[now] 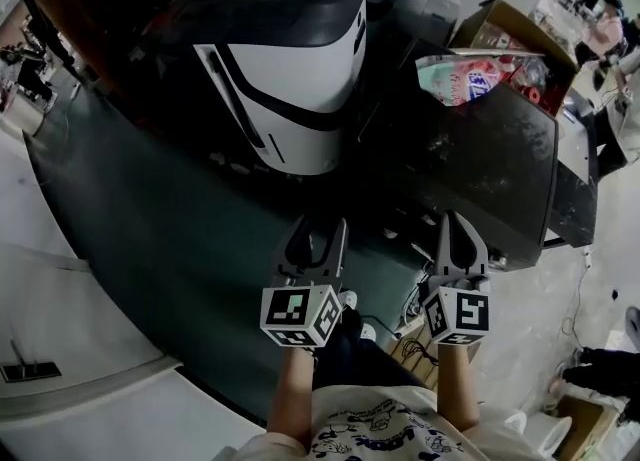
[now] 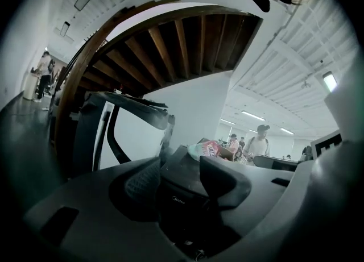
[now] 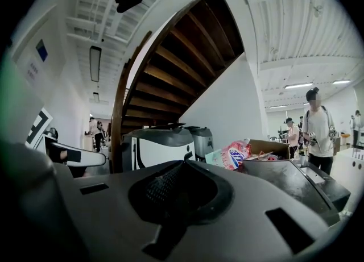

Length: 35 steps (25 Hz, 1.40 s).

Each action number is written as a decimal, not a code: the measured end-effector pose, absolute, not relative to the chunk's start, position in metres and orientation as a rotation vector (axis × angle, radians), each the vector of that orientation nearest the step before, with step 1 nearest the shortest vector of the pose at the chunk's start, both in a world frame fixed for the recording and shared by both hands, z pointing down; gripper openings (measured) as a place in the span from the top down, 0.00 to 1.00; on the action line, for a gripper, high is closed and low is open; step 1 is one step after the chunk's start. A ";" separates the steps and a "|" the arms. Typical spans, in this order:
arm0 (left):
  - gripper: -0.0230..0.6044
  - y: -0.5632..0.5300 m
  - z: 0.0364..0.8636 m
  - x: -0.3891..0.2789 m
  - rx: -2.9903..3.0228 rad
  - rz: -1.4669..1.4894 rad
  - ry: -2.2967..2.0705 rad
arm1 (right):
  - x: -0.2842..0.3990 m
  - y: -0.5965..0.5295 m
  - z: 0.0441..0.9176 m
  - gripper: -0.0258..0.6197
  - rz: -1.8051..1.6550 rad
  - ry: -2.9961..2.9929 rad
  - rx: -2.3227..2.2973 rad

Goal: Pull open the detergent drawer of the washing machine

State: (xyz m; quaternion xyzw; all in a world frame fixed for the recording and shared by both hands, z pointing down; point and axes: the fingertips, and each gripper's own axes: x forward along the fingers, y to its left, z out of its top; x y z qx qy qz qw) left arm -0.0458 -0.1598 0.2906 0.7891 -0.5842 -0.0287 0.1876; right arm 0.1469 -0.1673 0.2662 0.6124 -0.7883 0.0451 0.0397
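Note:
A dark-topped washing machine (image 1: 480, 164) stands at the right of the head view; its dark front with a small logo (image 2: 182, 201) shows between the left jaws. I cannot make out its detergent drawer. A white-and-black appliance (image 1: 290, 79) stands to its left. My left gripper (image 1: 315, 227) hangs open a short way before the machines, with nothing between its fingers (image 2: 142, 181). My right gripper (image 1: 456, 221) is level with it on the right, near the dark machine's front corner, its jaws shut together and empty (image 3: 170, 190).
A colourful detergent bag (image 1: 465, 77) and a cardboard box (image 1: 520, 34) rest on the dark machine's far side. Cables (image 1: 412, 301) lie on the floor below the grippers. A dark mat (image 1: 150, 229) spreads left. A wooden staircase (image 3: 170, 67) rises behind; people (image 3: 315, 127) stand far right.

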 end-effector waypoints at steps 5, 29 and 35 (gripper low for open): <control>0.63 -0.188 0.318 -0.044 2.222 -0.099 -1.567 | 0.143 -0.189 0.288 0.94 0.152 -2.366 1.892; 0.60 -0.256 0.466 0.001 2.087 -0.233 -1.209 | 0.151 -0.246 0.394 0.94 0.234 -2.283 1.908; 0.60 -0.268 0.502 0.009 2.029 -0.251 -1.165 | 0.156 -0.255 0.413 0.94 0.266 -2.279 1.933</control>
